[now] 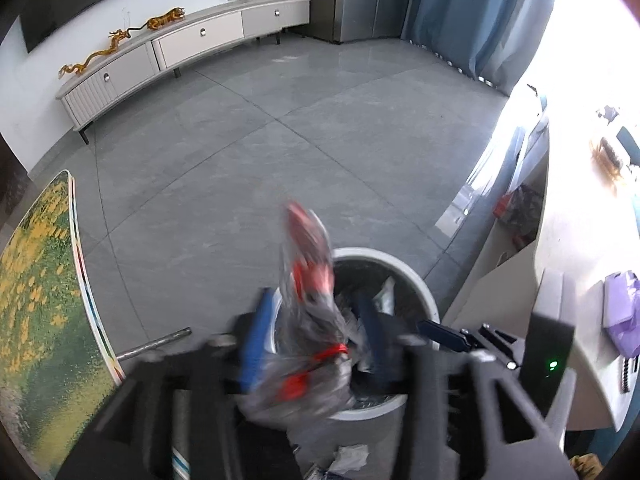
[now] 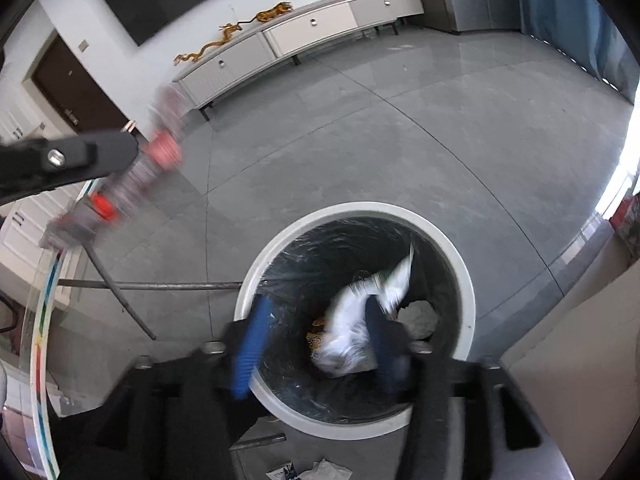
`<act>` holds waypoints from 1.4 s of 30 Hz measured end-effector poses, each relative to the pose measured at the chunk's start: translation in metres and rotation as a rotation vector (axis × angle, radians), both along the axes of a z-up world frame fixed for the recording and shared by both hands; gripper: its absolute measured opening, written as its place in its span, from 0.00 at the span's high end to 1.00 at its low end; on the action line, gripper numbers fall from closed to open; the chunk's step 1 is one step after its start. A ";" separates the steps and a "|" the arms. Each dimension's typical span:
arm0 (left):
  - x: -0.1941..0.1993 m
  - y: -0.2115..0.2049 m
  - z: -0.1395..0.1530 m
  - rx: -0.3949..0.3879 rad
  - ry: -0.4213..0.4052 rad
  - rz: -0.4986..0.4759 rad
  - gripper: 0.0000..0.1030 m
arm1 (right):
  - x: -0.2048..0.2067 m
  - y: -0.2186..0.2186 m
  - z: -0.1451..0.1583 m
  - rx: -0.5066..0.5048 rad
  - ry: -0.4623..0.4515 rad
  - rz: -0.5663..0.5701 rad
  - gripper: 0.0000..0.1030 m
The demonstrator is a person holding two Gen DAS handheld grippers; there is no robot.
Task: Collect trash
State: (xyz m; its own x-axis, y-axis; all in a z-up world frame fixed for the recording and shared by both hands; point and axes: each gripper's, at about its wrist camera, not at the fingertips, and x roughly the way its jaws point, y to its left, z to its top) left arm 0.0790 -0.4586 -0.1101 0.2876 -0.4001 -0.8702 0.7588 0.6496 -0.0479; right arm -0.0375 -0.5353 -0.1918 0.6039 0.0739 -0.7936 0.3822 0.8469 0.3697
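A round white trash bin (image 2: 466,276) with a black liner stands on the grey floor; it also shows in the left wrist view (image 1: 420,280). My left gripper (image 1: 316,328) is open, and a clear wrapper with red print (image 1: 308,300) sits blurred between its fingers above the bin's near rim. The same wrapper (image 2: 132,184) and the left gripper's finger (image 2: 80,156) show at the left of the right wrist view. My right gripper (image 2: 316,332) is open over the bin. A white crumpled bag (image 2: 352,320) lies in the bin between its fingers.
A round glass table with a flowered top (image 1: 40,300) stands at the left, on metal legs (image 2: 152,286). A beige counter (image 1: 568,240) with a purple item (image 1: 622,308) is at the right. Paper scraps (image 2: 316,470) lie on the floor before the bin. A TV cabinet (image 1: 180,48) lines the far wall.
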 end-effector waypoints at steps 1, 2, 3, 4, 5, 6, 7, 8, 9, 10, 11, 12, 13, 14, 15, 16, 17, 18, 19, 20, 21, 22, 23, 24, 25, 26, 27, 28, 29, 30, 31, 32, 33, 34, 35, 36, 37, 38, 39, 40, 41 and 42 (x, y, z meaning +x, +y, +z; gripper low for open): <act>0.000 0.003 0.003 -0.014 -0.007 0.004 0.47 | -0.002 -0.001 -0.001 0.001 0.004 -0.007 0.49; 0.000 0.004 0.004 -0.017 -0.009 0.004 0.47 | -0.004 0.000 -0.002 -0.001 0.010 -0.013 0.49; 0.001 0.004 0.007 -0.020 -0.010 0.005 0.47 | -0.003 0.000 -0.001 -0.003 0.013 -0.017 0.49; 0.002 0.006 0.010 -0.026 -0.011 0.006 0.47 | -0.005 0.001 0.000 -0.006 0.016 -0.020 0.49; 0.002 0.010 0.014 -0.032 -0.016 0.009 0.47 | -0.007 0.003 0.004 -0.010 0.014 -0.024 0.49; 0.002 0.012 0.017 -0.034 -0.022 0.010 0.47 | -0.008 0.004 0.008 -0.014 0.011 -0.027 0.48; 0.000 0.017 0.023 -0.038 -0.035 0.012 0.47 | -0.010 0.006 0.013 -0.020 0.006 -0.029 0.47; 0.000 0.022 0.027 -0.043 -0.044 0.016 0.47 | -0.011 0.007 0.018 -0.025 0.001 -0.031 0.46; -0.001 0.026 0.032 -0.050 -0.052 0.024 0.47 | -0.012 0.009 0.025 -0.032 -0.008 -0.033 0.46; -0.002 0.033 0.038 -0.060 -0.059 0.034 0.47 | -0.012 0.011 0.033 -0.040 -0.019 -0.034 0.45; -0.001 0.041 0.046 -0.069 -0.070 0.048 0.47 | -0.012 0.016 0.044 -0.050 -0.032 -0.033 0.44; -0.001 0.049 0.053 -0.078 -0.082 0.061 0.47 | -0.011 0.021 0.055 -0.065 -0.049 -0.028 0.41; -0.002 0.060 0.062 -0.090 -0.099 0.077 0.47 | -0.010 0.029 0.068 -0.081 -0.067 -0.019 0.40; -0.002 0.069 0.068 -0.100 -0.112 0.090 0.47 | -0.009 0.035 0.078 -0.094 -0.083 -0.009 0.38; -0.003 0.079 0.075 -0.108 -0.129 0.107 0.47 | -0.008 0.044 0.091 -0.111 -0.104 0.006 0.36; -0.004 0.091 0.083 -0.117 -0.149 0.126 0.47 | -0.006 0.055 0.105 -0.129 -0.127 0.026 0.35; -0.004 0.104 0.091 -0.128 -0.169 0.144 0.47 | -0.005 0.063 0.116 -0.141 -0.144 0.041 0.32; -0.006 0.122 0.101 -0.140 -0.197 0.170 0.47 | -0.003 0.074 0.128 -0.157 -0.165 0.060 0.29; -0.008 0.138 0.109 -0.146 -0.225 0.191 0.47 | -0.003 0.086 0.139 -0.170 -0.184 0.078 0.28; -0.008 0.155 0.116 -0.153 -0.251 0.214 0.46 | -0.002 0.101 0.152 -0.183 -0.208 0.102 0.27; -0.009 0.172 0.121 -0.158 -0.271 0.240 0.44 | -0.002 0.112 0.160 -0.191 -0.226 0.123 0.24; -0.010 0.186 0.125 -0.163 -0.284 0.259 0.43 | -0.001 0.126 0.170 -0.203 -0.244 0.148 0.23; -0.012 0.205 0.130 -0.171 -0.303 0.284 0.42 | 0.001 0.140 0.179 -0.216 -0.259 0.172 0.20; -0.013 0.222 0.133 -0.171 -0.322 0.311 0.42 | 0.003 0.152 0.184 -0.226 -0.270 0.192 0.18; -0.015 0.239 0.135 -0.170 -0.337 0.336 0.42 | 0.003 0.163 0.188 -0.234 -0.281 0.213 0.17; -0.018 0.257 0.136 -0.171 -0.349 0.359 0.41 | 0.005 0.178 0.195 -0.245 -0.294 0.237 0.16; -0.021 0.276 0.138 -0.166 -0.363 0.382 0.41 | 0.007 0.188 0.197 -0.252 -0.301 0.249 0.14; -0.024 0.289 0.139 -0.160 -0.380 0.399 0.41 | 0.010 0.198 0.200 -0.260 -0.306 0.259 0.14; -0.027 0.300 0.140 -0.152 -0.396 0.417 0.41 | 0.011 0.209 0.203 -0.274 -0.311 0.268 0.13; -0.029 0.312 0.140 -0.144 -0.409 0.436 0.41 | 0.012 0.217 0.204 -0.285 -0.312 0.273 0.13; -0.032 0.323 0.140 -0.142 -0.419 0.454 0.41 | 0.014 0.222 0.203 -0.294 -0.312 0.275 0.13; -0.036 0.335 0.140 -0.138 -0.427 0.476 0.40 | 0.015 0.229 0.203 -0.302 -0.313 0.279 0.11; -0.040 0.346 0.139 -0.134 -0.437 0.496 0.40 | 0.016 0.236 0.203 -0.310 -0.315 0.286 0.09; -0.045 0.354 0.136 -0.134 -0.445 0.510 0.40 | 0.016 0.240 0.203 -0.320 -0.317 0.291 0.09; -0.049 0.362 0.136 -0.133 -0.457 0.532 0.40 | 0.014 0.245 0.203 -0.330 -0.321 0.294 0.08; -0.053 0.368 0.135 -0.132 -0.471 0.550 0.40 | 0.012 0.250 0.204 -0.347 -0.324 0.295 0.05; -0.057 0.376 0.134 -0.130 -0.484 0.570 0.40 | 0.008 0.253 0.205 -0.364 -0.325 0.293 0.03; -0.060 0.382 0.134 -0.125 -0.492 0.591 0.40 | 0.006 0.256 0.205 -0.382 -0.324 0.290 0.00; -0.063 0.387 0.133 -0.123 -0.499 0.609 0.40 | 0.006 0.258 0.206 -0.401 -0.323 0.281 0.00; -0.066 0.391 0.134 -0.120 -0.508 0.625 0.40 | 0.006 0.260 0.205 -0.403 -0.323 0.276 0.00; -0.067 0.394 0.133 -0.117 -0.516 0.637 0.40 | 0.006 0.261 0.204 -0.400 -0.322 0.272 0.00; -0.069 0.397 0.133 -0.116 -0.523 0.646 0.40 | 0.006 0.260 0.203 -0.398 -0.319 0.269 0.00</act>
